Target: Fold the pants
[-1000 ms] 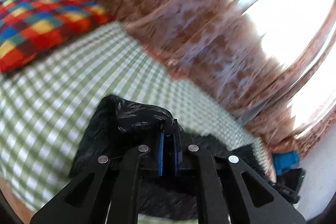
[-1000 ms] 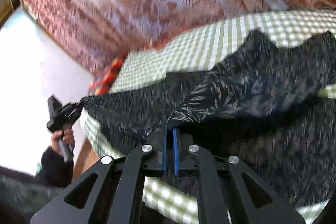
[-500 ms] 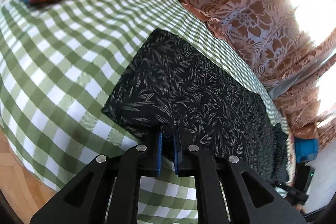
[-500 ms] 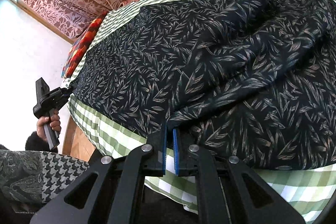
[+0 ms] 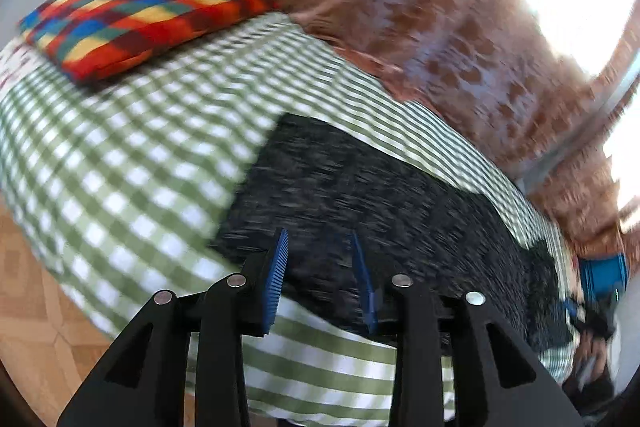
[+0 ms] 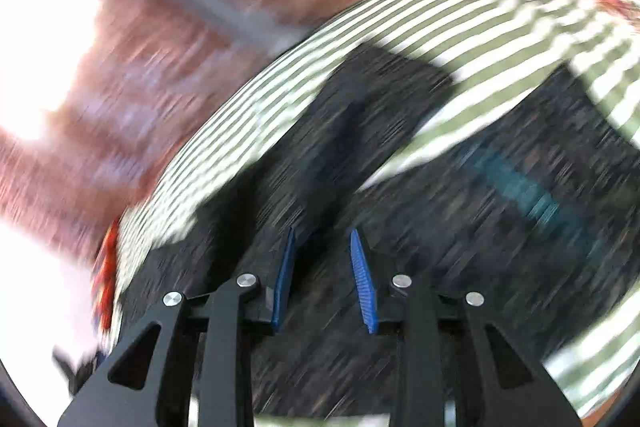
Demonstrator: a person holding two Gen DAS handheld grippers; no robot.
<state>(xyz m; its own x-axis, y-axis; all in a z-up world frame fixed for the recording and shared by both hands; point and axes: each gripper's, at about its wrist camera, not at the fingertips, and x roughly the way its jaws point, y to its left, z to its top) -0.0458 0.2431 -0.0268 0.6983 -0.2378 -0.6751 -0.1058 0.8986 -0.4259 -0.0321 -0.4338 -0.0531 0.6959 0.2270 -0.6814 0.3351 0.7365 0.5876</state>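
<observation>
Dark leaf-print pants (image 5: 360,195) lie stretched along the near edge of a bed with a green checked sheet (image 5: 132,147). My left gripper (image 5: 318,239) is open and empty just above the pants' near left corner. In the blurred right wrist view the pants (image 6: 460,247) spread below my right gripper (image 6: 322,233), which is open and empty over the cloth. A fold of the pants (image 6: 360,99) reaches up over the sheet (image 6: 460,7).
A multicoloured checked pillow (image 5: 136,19) lies at the head of the bed. Brown patterned curtains (image 5: 400,7) hang behind it with bright windows. A wooden floor (image 5: 32,287) is at the lower left. A blue object (image 5: 602,273) sits at the far right.
Both grippers have opened and let go of the pants' edge, which now lies on the bed. Both cameras are moving fast, and both views are blurred.
</observation>
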